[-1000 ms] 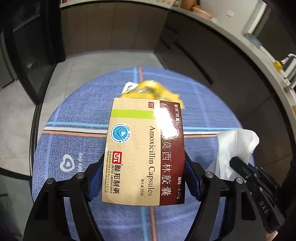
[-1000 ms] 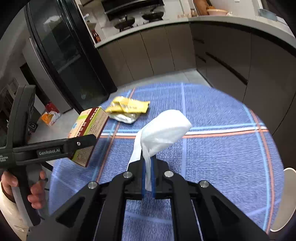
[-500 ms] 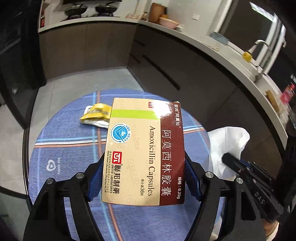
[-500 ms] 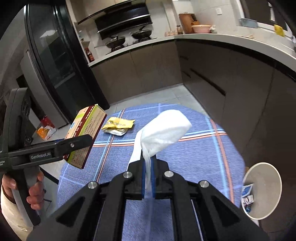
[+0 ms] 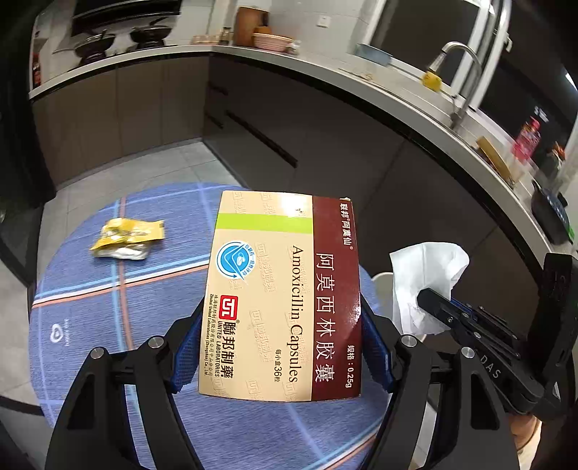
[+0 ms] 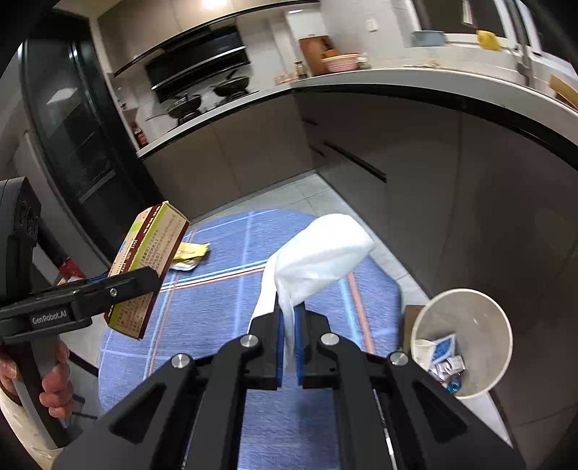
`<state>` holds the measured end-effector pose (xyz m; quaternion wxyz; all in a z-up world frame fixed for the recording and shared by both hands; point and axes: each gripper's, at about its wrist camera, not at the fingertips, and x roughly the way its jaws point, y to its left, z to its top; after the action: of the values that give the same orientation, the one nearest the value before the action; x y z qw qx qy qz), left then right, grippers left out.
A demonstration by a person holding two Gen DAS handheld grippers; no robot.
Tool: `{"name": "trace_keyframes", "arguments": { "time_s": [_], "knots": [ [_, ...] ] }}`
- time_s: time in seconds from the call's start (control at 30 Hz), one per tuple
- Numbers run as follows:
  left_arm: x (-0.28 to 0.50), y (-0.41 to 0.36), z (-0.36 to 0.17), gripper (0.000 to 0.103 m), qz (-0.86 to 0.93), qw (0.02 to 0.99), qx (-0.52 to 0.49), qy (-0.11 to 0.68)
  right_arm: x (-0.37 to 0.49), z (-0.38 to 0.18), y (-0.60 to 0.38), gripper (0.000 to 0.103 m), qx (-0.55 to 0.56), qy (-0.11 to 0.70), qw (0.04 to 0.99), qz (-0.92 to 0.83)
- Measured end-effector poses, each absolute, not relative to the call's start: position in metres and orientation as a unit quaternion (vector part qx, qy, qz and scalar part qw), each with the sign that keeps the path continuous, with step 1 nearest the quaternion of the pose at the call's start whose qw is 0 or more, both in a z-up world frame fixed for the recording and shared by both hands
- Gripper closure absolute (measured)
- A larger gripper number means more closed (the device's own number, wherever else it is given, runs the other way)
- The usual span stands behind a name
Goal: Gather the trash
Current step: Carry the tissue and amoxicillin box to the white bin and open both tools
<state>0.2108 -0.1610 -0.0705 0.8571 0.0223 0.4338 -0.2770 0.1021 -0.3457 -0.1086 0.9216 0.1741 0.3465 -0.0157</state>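
Currently left gripper (image 5: 281,347) clamps the medicine box (image 5: 285,296) flat; right gripper (image 6: 288,347) pinches the white tissue (image 6: 318,260), both above the blue table (image 6: 216,325). Carry each fully over the bin (image 6: 466,303) on the floor before letting go; yellow wrapper (image 5: 126,238) remains.

Both my views are bright and evenly lit from overhead; a ceiling light (image 6: 213,3) flares at the top of my right view. Glare streaks the glossy medicine box (image 5: 281,296) along its dark red band. Fisheye bending curves the counter (image 5: 325,68), corners go black, and the yellow wrapper (image 5: 126,238) smears slightly.
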Motion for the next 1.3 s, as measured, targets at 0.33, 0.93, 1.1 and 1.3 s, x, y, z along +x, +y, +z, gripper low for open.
{"name": "trace_keyframes", "arguments": {
  "time_s": [0.33,0.93,1.1,1.3],
  "knots": [
    [0.191,-0.232,-0.079,0.033,-0.323,0.839,0.057,0.435,0.064,-0.126,-0.407,0.097,0.213,0.336,0.915,-0.069],
    [0.188,-0.36,-0.131,0.032,-0.38,0.789,0.105,0.471,0.029,-0.201,-0.5,0.097,0.272,0.37,0.877,-0.144],
    [0.194,-0.399,-0.155,0.032,-0.392,0.776,0.124,0.479,0.028,-0.226,-0.521,0.096,0.281,0.389,0.865,-0.147],
    [0.204,-0.438,-0.203,0.032,-0.389,0.751,0.155,0.511,0.042,-0.26,-0.534,0.096,0.276,0.423,0.851,-0.144]
  ]
}}
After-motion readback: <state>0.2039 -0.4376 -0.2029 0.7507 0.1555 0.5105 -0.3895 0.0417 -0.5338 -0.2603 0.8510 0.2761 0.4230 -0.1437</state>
